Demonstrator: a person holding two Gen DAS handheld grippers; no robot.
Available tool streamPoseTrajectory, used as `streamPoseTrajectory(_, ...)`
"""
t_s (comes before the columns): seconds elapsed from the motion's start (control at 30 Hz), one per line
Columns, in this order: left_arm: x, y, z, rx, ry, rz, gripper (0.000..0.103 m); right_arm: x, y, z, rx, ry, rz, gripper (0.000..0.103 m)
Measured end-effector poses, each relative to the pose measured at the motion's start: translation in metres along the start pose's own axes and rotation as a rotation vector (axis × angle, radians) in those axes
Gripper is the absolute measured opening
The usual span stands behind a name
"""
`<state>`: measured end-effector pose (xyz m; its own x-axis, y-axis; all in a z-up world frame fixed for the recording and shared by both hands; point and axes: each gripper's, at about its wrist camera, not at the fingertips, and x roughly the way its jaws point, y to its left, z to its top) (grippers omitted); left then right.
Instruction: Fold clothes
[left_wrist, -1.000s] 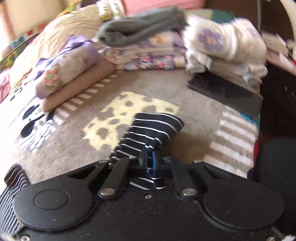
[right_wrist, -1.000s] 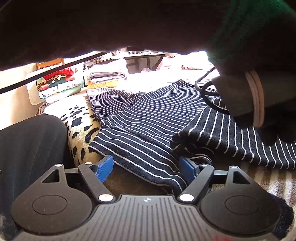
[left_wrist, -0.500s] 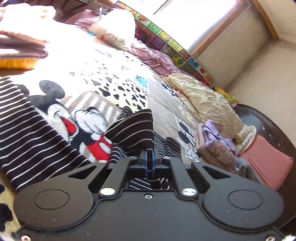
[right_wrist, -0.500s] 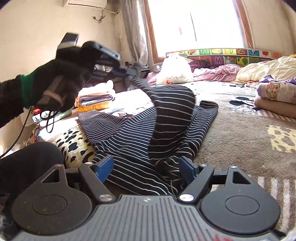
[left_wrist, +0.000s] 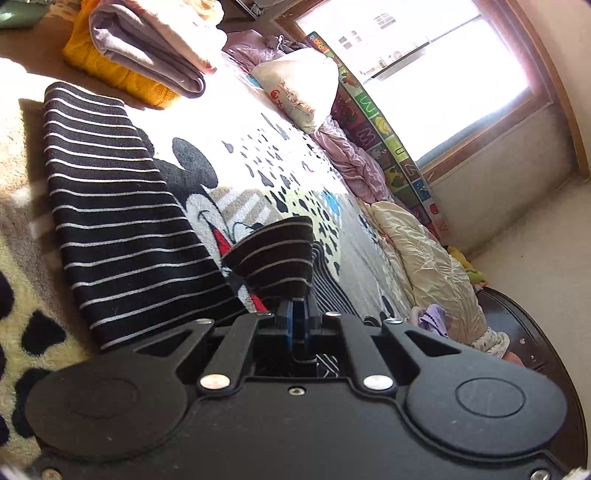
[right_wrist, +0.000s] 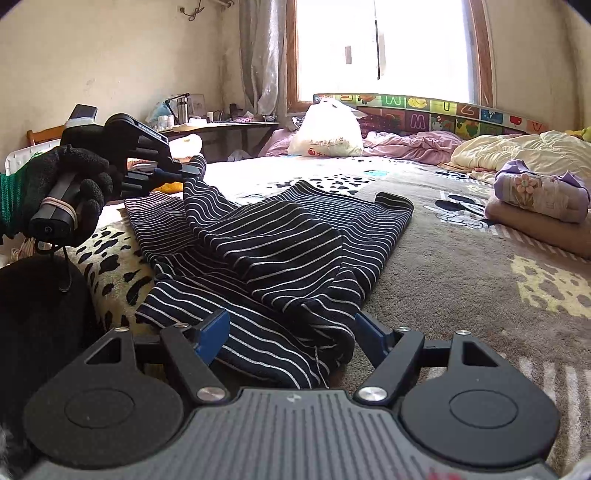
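A striped garment (right_wrist: 280, 254) is spread across the blanket (right_wrist: 461, 266), near its left edge. One end is pinched between the closed fingers of the left gripper (left_wrist: 297, 325), which is held raised at the left by a gloved hand (right_wrist: 70, 184), fingers pointing right. The right gripper (right_wrist: 291, 332) is held low and level at the near hem, wide open, with cloth lying between its fingers, ungripped.

Dark striped garment, half folded on the bed

We see a navy garment with thin white stripes (right_wrist: 280, 254) lying rumpled near the bed's (right_wrist: 461, 266) front edge, one part doubled over the rest, and one end lifted off the bed toward its left side.
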<state>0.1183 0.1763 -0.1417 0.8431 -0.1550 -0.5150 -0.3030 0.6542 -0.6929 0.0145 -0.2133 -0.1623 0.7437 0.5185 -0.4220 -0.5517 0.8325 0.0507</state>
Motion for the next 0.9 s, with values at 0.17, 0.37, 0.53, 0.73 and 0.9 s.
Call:
streamPoseTrajectory(0.17,-0.006,0.007,-0.008,0.044,-0.030,0.059,0.004,0.010,-0.008,-0.002,0.036,0.023,-0.027,0.074)
streamPoseTrajectory(0.37,-0.020,-0.006,-0.010,0.122,-0.044,0.150,0.005,0.011,-0.009,-0.003,0.029,0.007,-0.055,0.074)
streamPoseTrajectory(0.53,-0.033,-0.060,-0.021,0.339,-0.145,0.211,0.028,0.010,-0.002,0.000,-0.033,-0.040,-0.048,0.073)
streamPoseTrajectory(0.73,0.055,-0.139,-0.050,0.497,0.109,-0.044,0.028,0.019,0.018,0.001,-0.154,-0.053,0.005,0.073)
streamPoseTrajectory(0.9,0.145,-0.171,-0.065,0.485,0.315,-0.102,0.030,0.024,0.021,0.003,-0.148,-0.046,0.025,0.073)
